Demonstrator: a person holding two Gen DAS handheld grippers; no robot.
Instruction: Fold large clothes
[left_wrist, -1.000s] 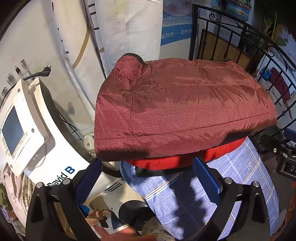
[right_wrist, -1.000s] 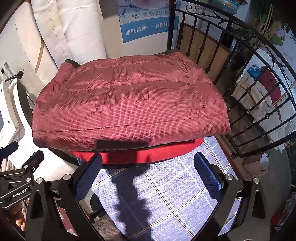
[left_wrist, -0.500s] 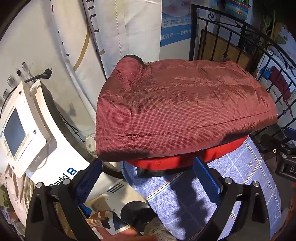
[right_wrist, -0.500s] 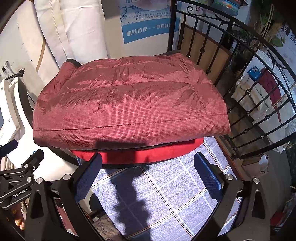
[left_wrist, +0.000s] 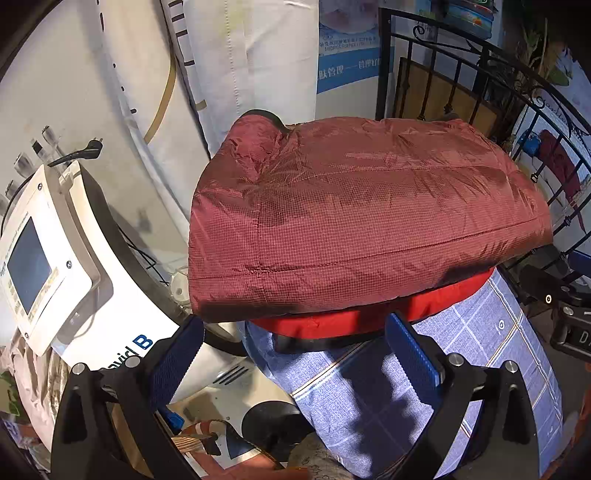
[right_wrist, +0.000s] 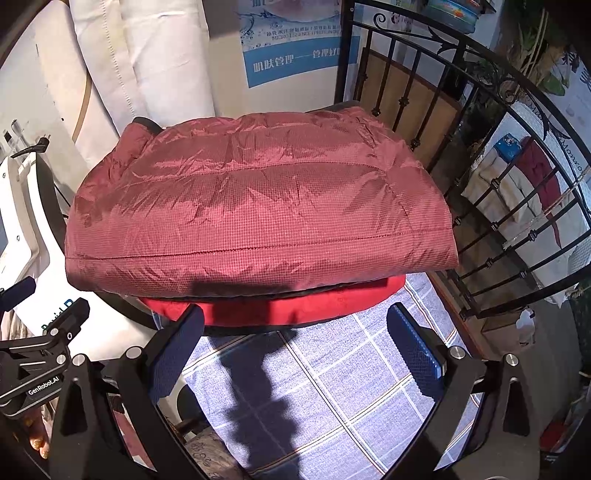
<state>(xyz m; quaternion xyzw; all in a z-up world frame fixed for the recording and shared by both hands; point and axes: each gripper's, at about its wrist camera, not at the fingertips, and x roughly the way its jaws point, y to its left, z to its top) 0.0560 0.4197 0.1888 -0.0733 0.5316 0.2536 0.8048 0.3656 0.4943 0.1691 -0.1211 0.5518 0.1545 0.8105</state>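
A dark red quilted jacket lies folded into a thick, puffy rectangle, its brighter red lining showing as a band along the near edge. It sits on a blue checked cloth spread over the tabletop, towards the far side of that cloth; the near part of the cloth is bare and sunlit, and shadows of our tools fall across it.

We hold both tongs short of the jacket, gripping nothing. The left tongs are spread wide, their blue padded fingers just in front of the jacket's near left corner. The right tongs are spread equally wide, facing the middle of the near edge; in that view the jacket looks even and squared off.

We judge that the folding is largely finished and that this is a pause to check the bundle, or the moment before a last tidy. If another fold or a squaring-up is wanted, we would need to bring each pair of tongs forward to a near corner, close on both layers together, and lift evenly, since slippery padded fabric is likely to spring open.

To the left stands a white machine with a small screen. Behind hang pale fabric rolls and a blue poster. A black iron railing curves round the right.
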